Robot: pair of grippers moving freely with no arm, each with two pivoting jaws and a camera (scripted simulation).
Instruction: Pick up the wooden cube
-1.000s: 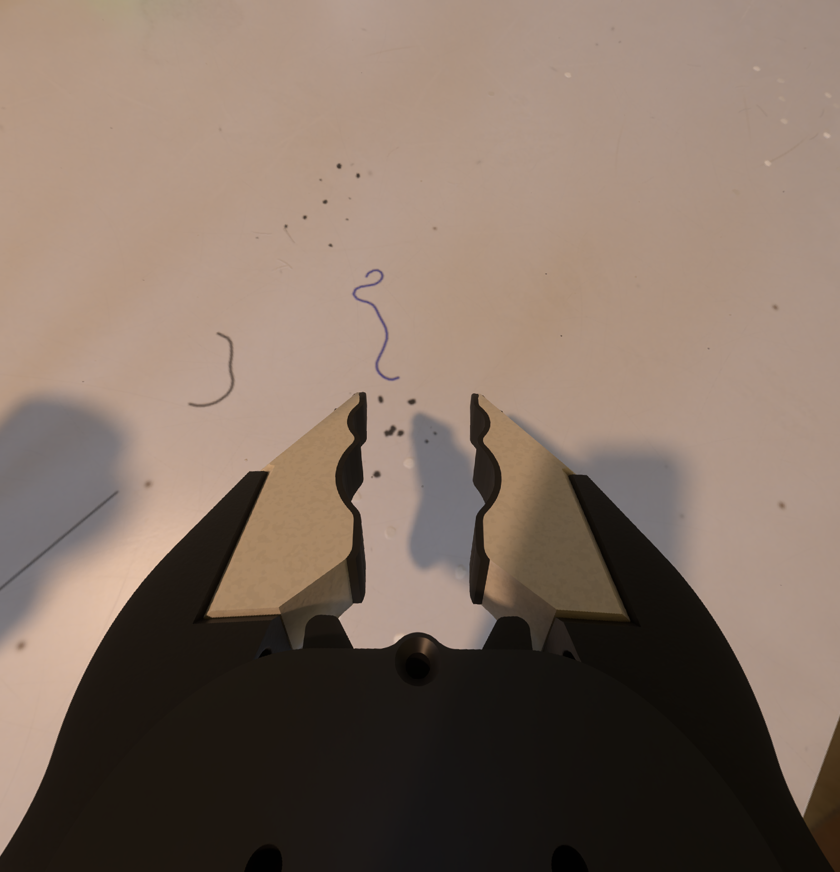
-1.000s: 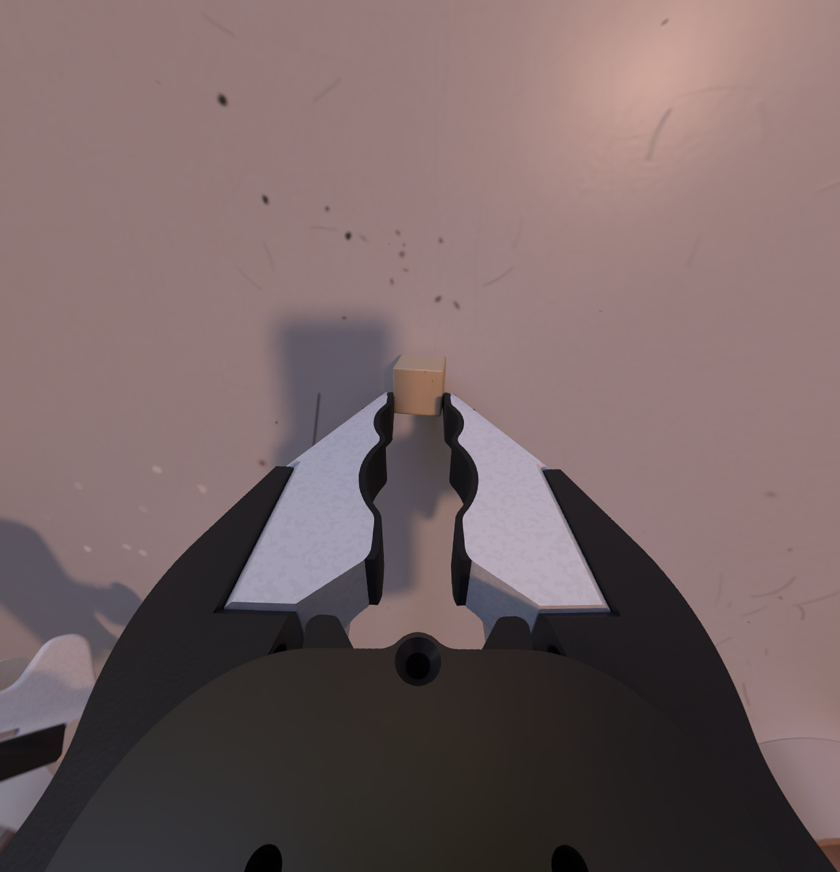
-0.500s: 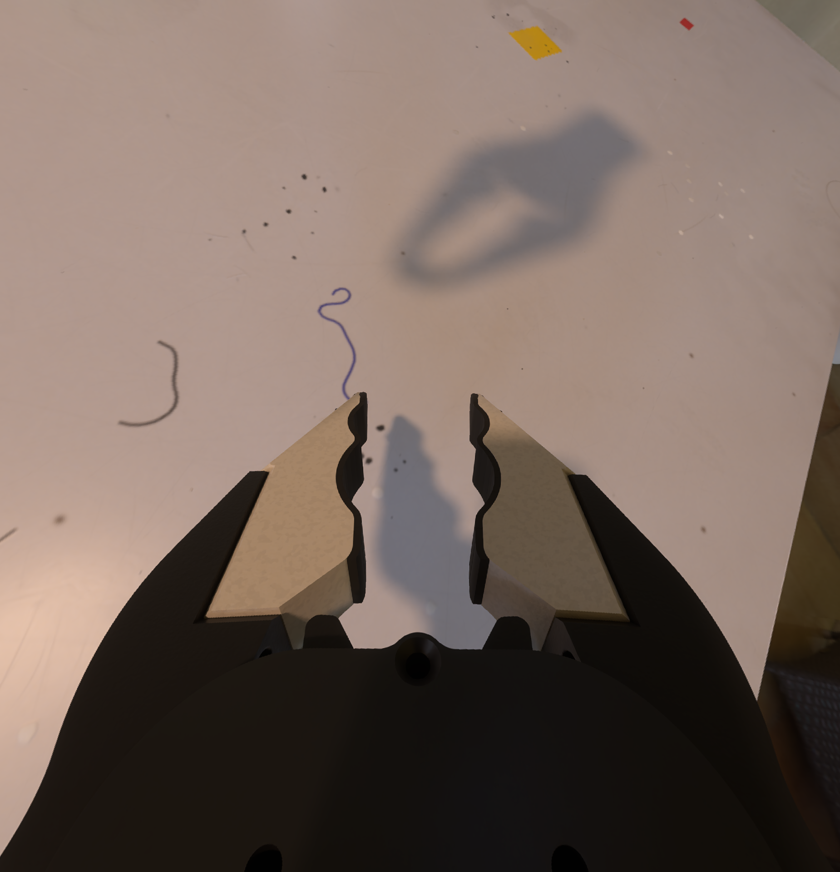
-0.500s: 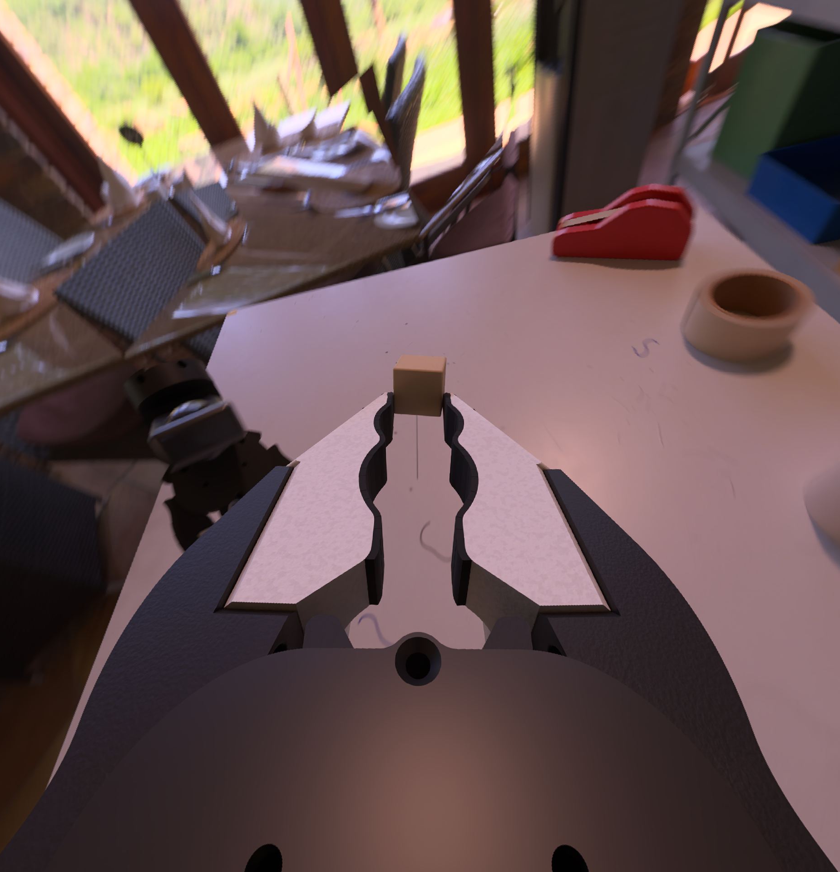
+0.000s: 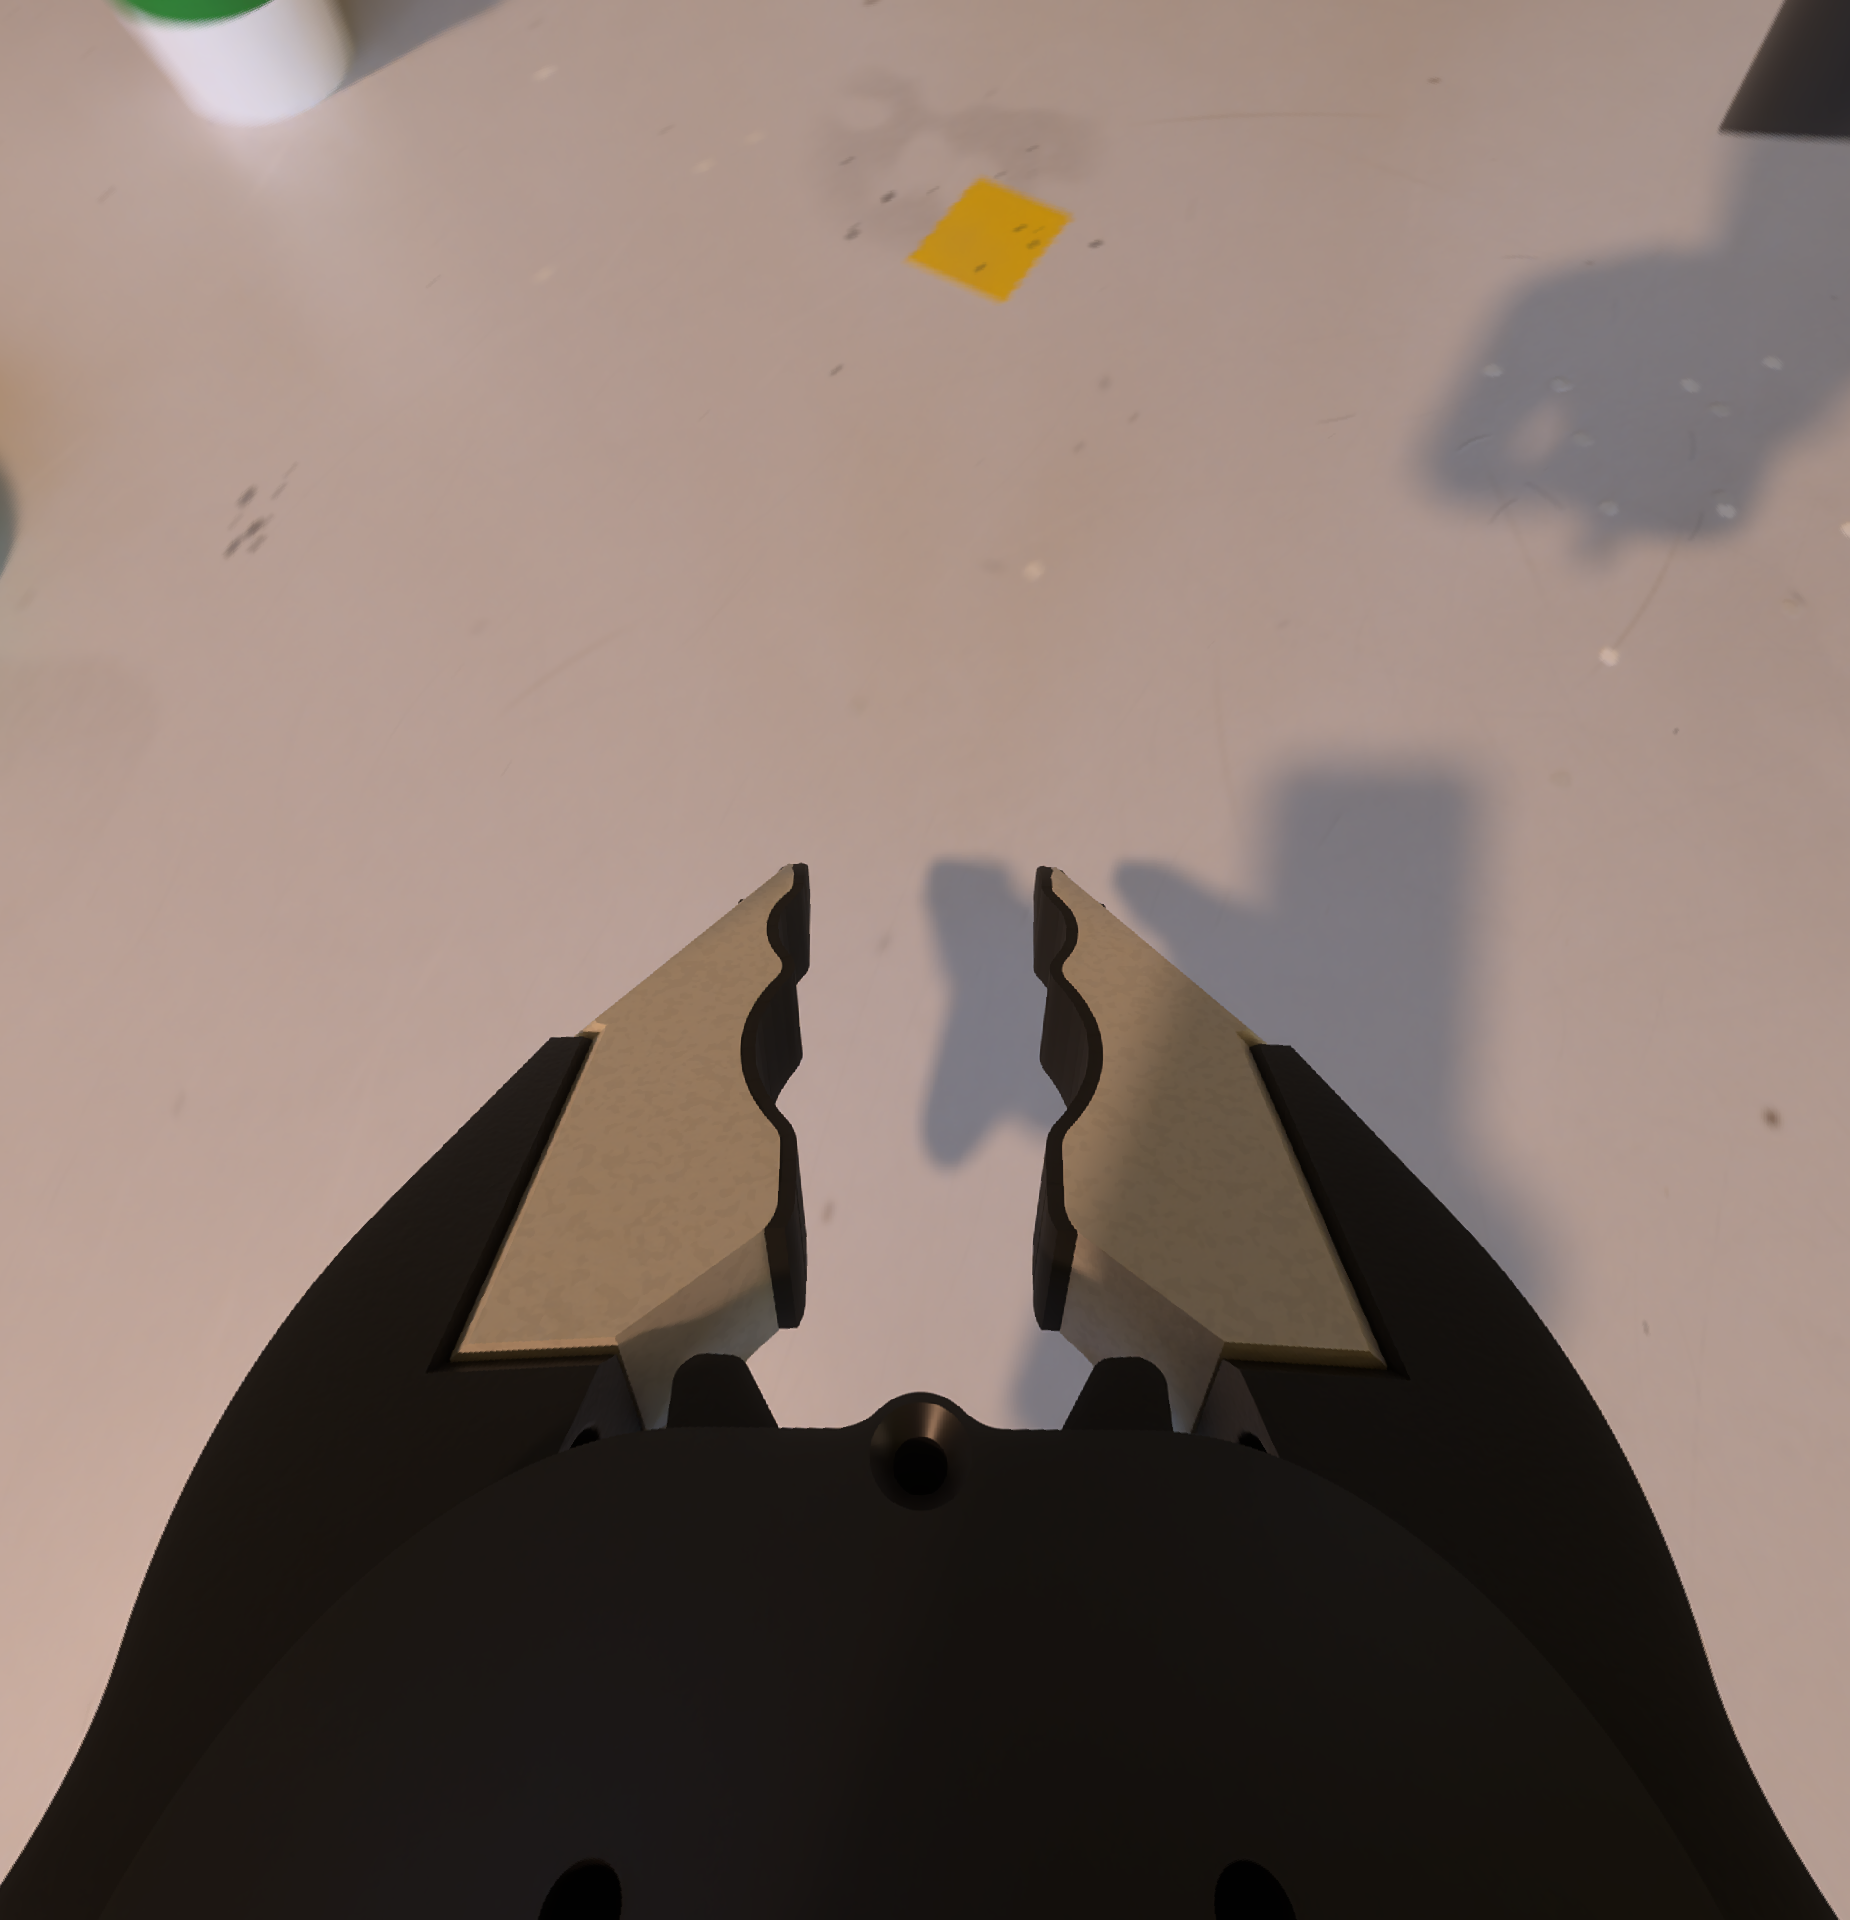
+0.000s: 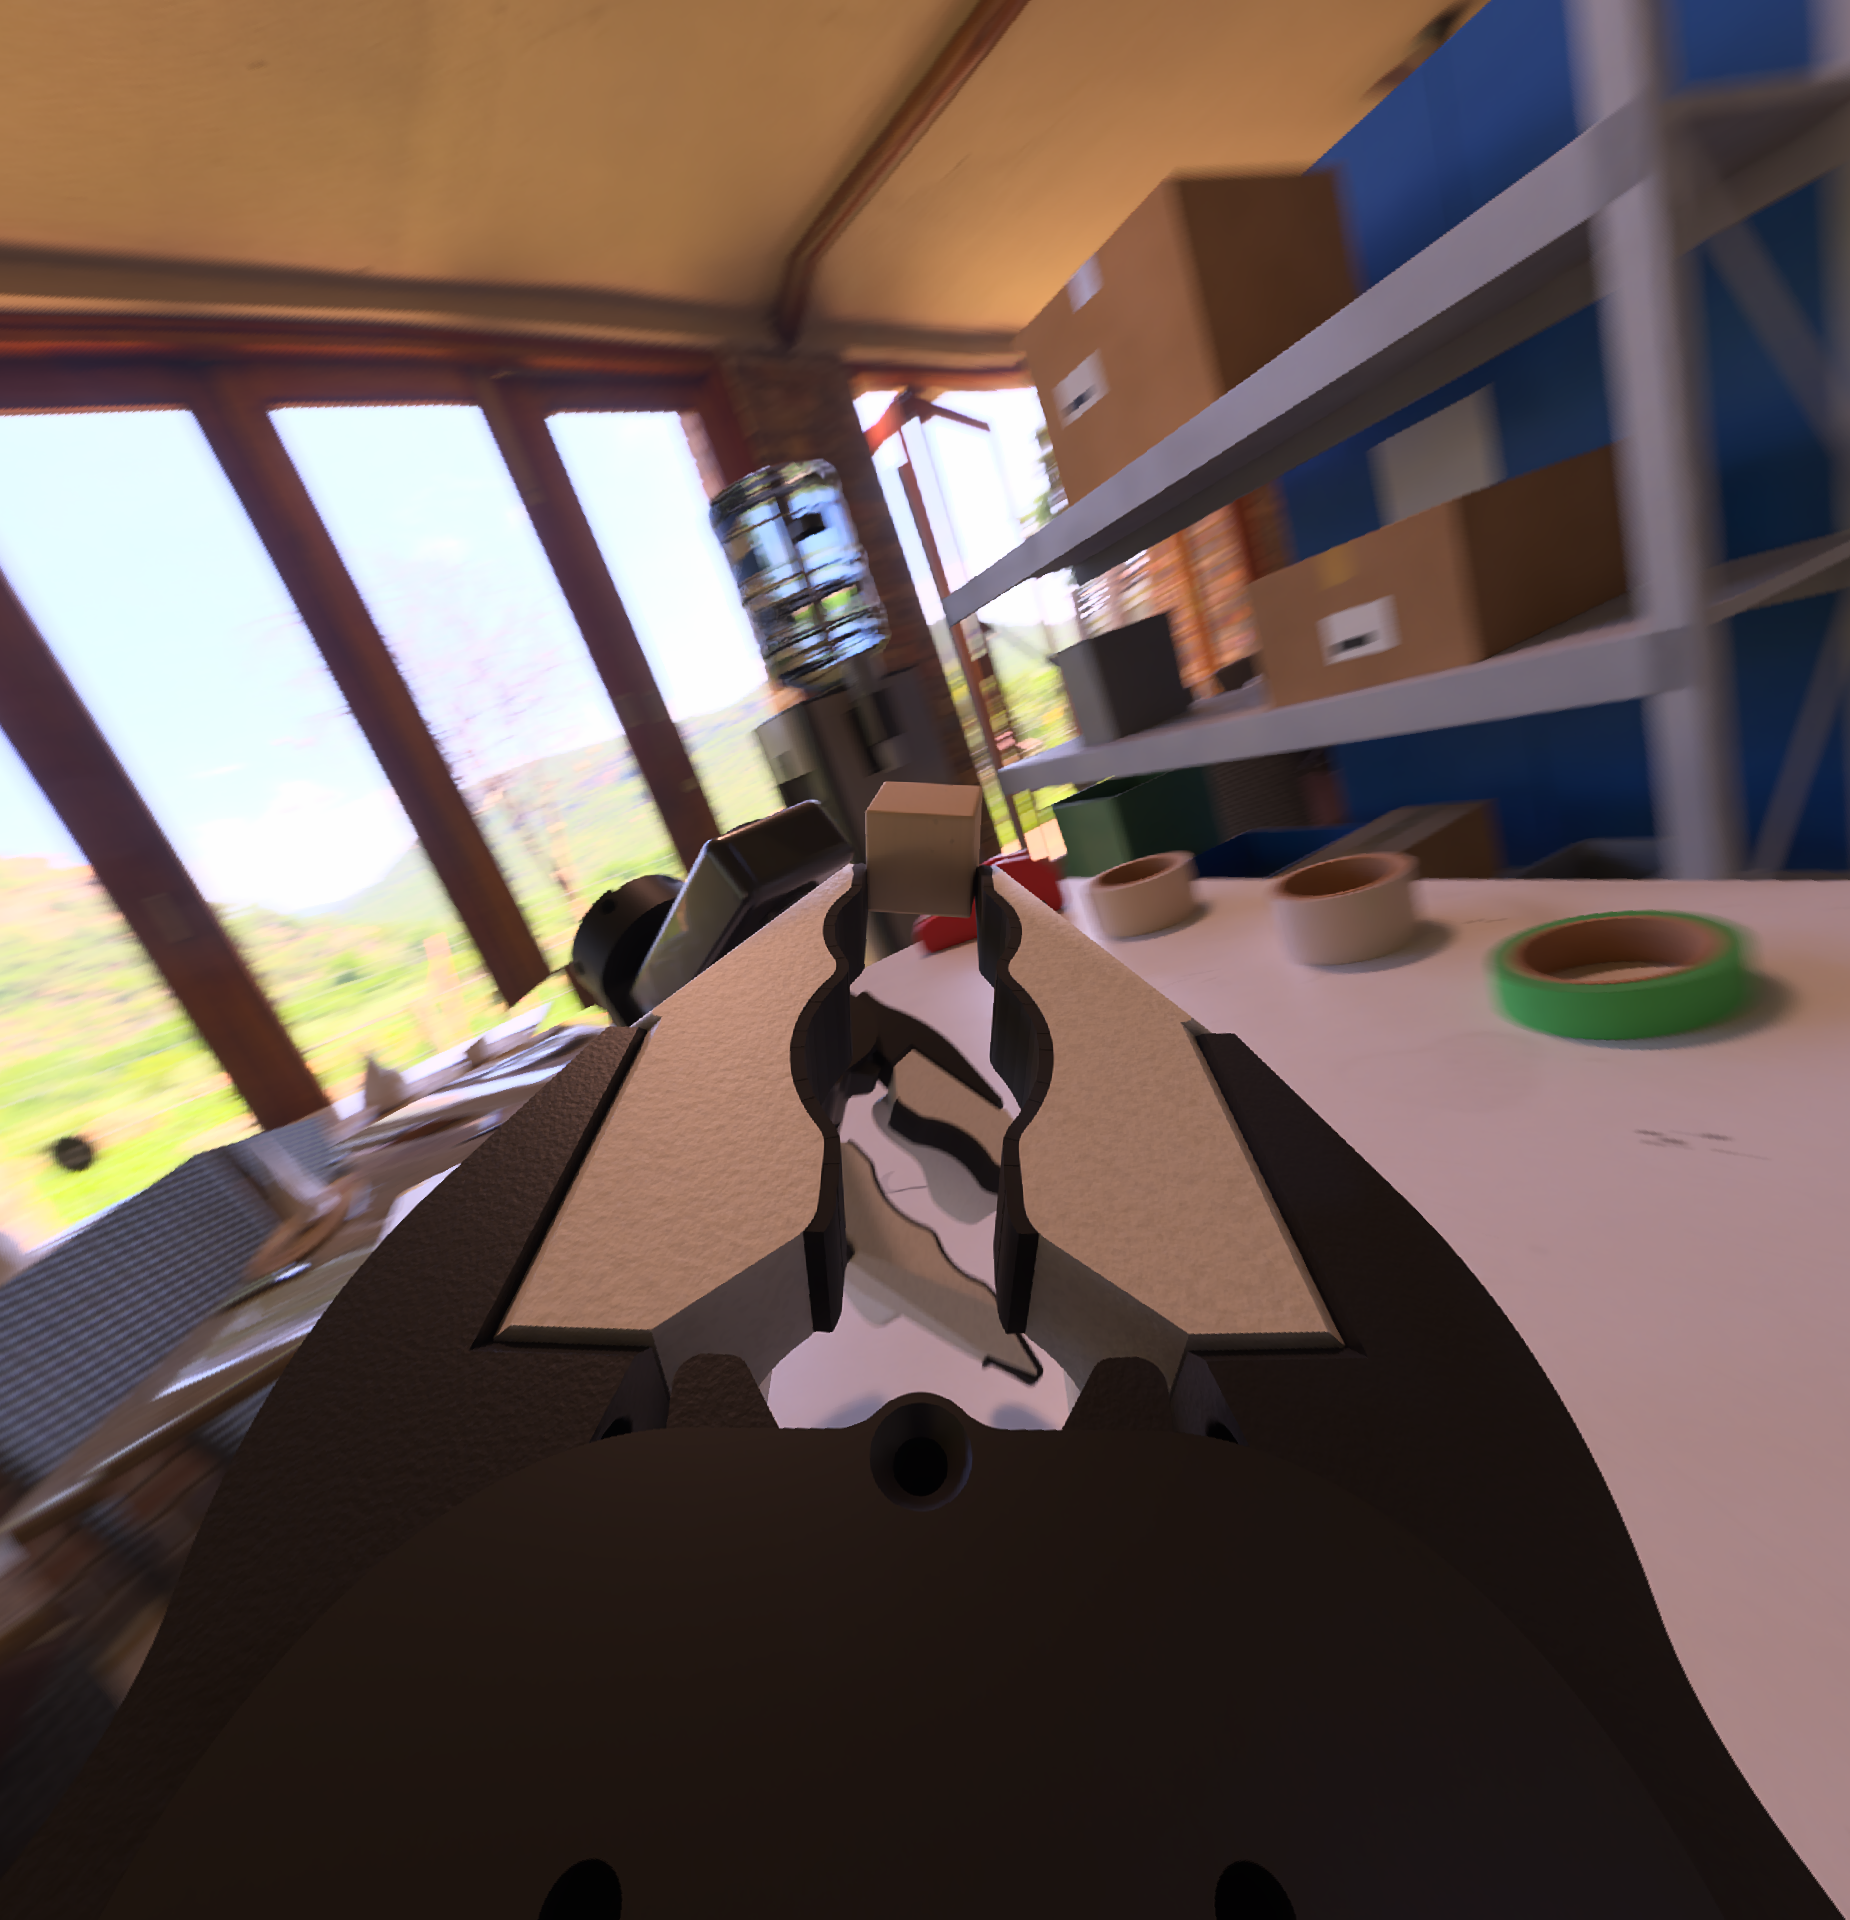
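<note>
In the right wrist view my right gripper [image 6: 921, 883] is shut on the small wooden cube [image 6: 921, 847], pinched between the fingertips and held well above the white table [image 6: 1523, 1143]. The view points out across the room. The left gripper shows past the right one's fingers [image 6: 713, 914], lower down over the table. In the left wrist view my left gripper [image 5: 921, 883] is open and empty, looking down on the table [image 5: 485, 727]. The cube is not in that view.
A yellow square patch [image 5: 988, 239] and a white cylinder with a green top [image 5: 240, 47] lie ahead of the left gripper. Green tape [image 6: 1622, 971], two beige tape rolls [image 6: 1342, 904], a red object [image 6: 1004, 894] and shelves with boxes [image 6: 1420, 613] are at the right.
The right gripper has lifted the cube off the table and tilted up to face the room. The left gripper has moved across the table; the yellow patch is now close ahead.
</note>
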